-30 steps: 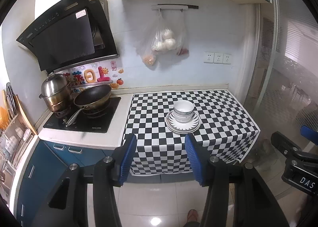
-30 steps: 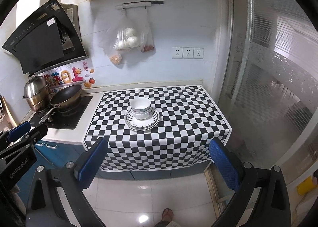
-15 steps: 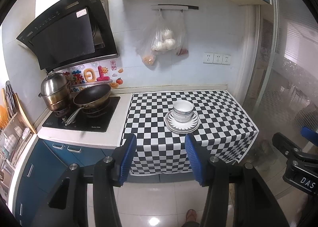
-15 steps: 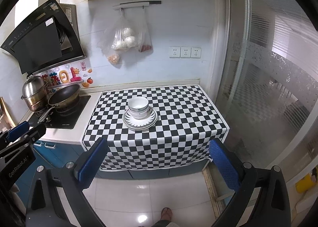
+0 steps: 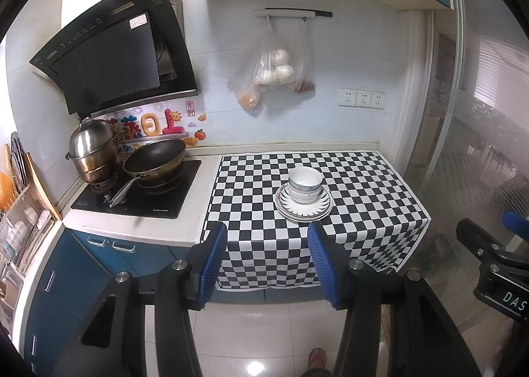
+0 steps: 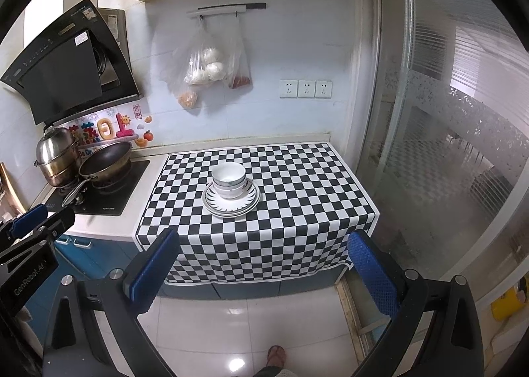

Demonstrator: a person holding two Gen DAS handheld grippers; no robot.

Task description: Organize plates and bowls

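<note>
Stacked white bowls [image 5: 305, 183] sit on stacked patterned plates [image 5: 303, 208] in the middle of a black-and-white checkered cloth [image 5: 363, 192]; they also show in the right wrist view: bowls [image 6: 228, 179], plates [image 6: 231, 203]. My left gripper [image 5: 267, 264] is open and empty, held well in front of the counter, above the floor. My right gripper [image 6: 264, 271] is open wide and empty, also back from the counter edge.
A stove [image 5: 139, 195] with a frying pan [image 5: 155, 159] and a steel pot [image 5: 92, 152] stands left of the cloth. A dish rack [image 5: 20, 228] is at far left. Plastic bags [image 5: 274, 69] hang on the wall. A glass door [image 6: 446, 145] is on the right.
Both views have shifted only slightly; the counter sits a little lower and nearer. Both grippers stay open. Bowls and plates have not moved.
</note>
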